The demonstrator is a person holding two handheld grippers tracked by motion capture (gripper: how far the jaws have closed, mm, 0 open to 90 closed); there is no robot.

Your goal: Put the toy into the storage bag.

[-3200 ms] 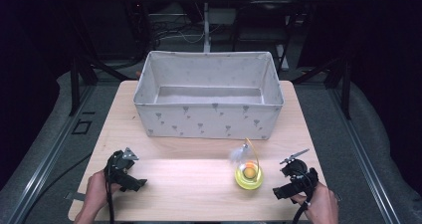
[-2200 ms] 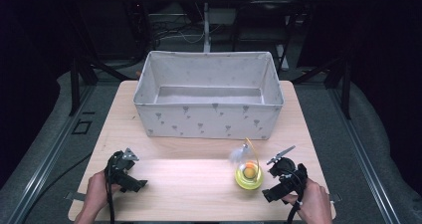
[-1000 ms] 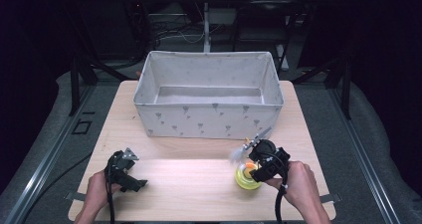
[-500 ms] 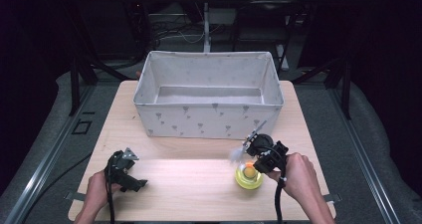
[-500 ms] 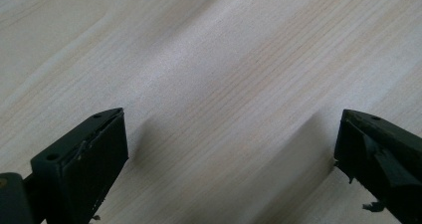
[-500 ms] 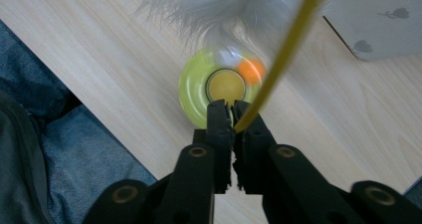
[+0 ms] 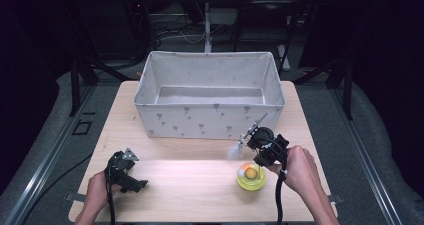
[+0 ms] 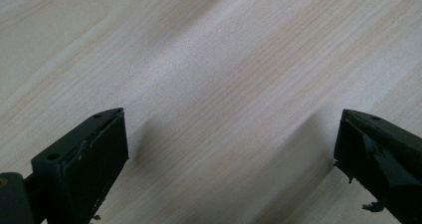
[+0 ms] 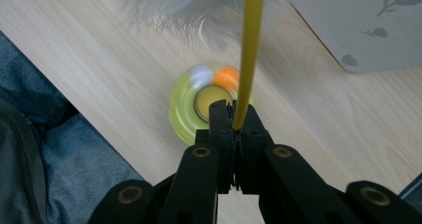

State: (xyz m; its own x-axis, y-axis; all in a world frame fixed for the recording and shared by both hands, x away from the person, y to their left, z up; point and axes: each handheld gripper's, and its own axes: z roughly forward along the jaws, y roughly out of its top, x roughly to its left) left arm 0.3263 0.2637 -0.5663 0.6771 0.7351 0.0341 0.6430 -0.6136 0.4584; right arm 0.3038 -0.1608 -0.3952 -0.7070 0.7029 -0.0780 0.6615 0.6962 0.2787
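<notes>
right tongs (image 9: 234,115) clamped on yellow wand (image 9: 250,50) above yellow toy (image 9: 209,102); left tongs (image 8: 229,149) apart

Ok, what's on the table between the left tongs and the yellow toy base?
Nothing: in the high view the stretch of table from the left tongs to the yellow toy base is bare wood.

One wooden bench (image 7: 200,185) carries one grey fabric bin (image 7: 207,97) and one yellow-green round toy (image 7: 251,177) with one yellow wand (image 9: 249,55) rising from it, tipped with one white feather tuft (image 7: 234,151). Two grippers are counted: one left gripper (image 7: 131,181), one right gripper (image 7: 256,150).
</notes>
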